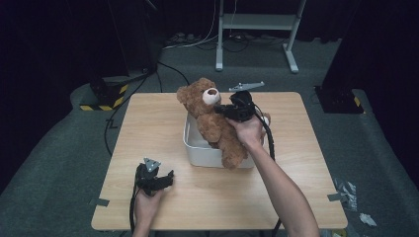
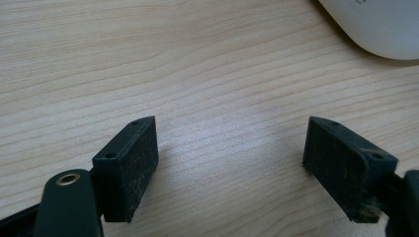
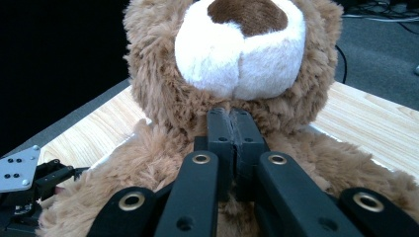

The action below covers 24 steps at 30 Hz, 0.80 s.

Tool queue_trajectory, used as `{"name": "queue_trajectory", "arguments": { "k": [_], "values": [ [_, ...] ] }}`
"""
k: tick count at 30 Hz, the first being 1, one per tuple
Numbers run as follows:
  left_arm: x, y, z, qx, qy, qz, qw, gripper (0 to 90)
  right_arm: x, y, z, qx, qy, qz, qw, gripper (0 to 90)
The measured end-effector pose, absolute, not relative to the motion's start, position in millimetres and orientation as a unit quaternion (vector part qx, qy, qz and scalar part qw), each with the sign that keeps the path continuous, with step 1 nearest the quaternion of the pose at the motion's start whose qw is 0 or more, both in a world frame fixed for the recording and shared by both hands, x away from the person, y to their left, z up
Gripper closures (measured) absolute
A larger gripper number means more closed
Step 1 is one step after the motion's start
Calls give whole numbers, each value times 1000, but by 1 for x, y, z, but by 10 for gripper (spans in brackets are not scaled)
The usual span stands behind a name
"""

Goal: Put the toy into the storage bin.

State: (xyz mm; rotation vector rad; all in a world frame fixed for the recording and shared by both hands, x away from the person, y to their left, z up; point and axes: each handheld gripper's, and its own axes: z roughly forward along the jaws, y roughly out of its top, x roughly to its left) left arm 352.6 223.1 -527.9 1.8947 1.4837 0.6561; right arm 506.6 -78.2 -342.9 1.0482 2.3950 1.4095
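Teddy bear (image 3: 232, 59) nipped under its chin by closed right tongs (image 3: 230, 121), forearm outstretched; left tongs (image 2: 230, 163) agape, low over table (image 2: 197, 59).

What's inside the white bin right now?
The teddy bear lies partly in the white bin, head and one leg over the rim, pinched by the right tool. The bear hides the bin's floor.

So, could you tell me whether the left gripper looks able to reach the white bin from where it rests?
Probably yes: the left gripper, jaws open, faces the white bin across bare table.
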Motion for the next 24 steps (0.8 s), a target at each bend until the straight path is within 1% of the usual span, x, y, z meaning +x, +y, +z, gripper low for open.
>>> {"name": "queue_trajectory", "arguments": {
  "k": [24],
  "values": [
    [352, 223, -528, 721, 562, 249, 319, 214, 507, -78, -345, 352, 809, 464, 82, 883]
  ]
}}
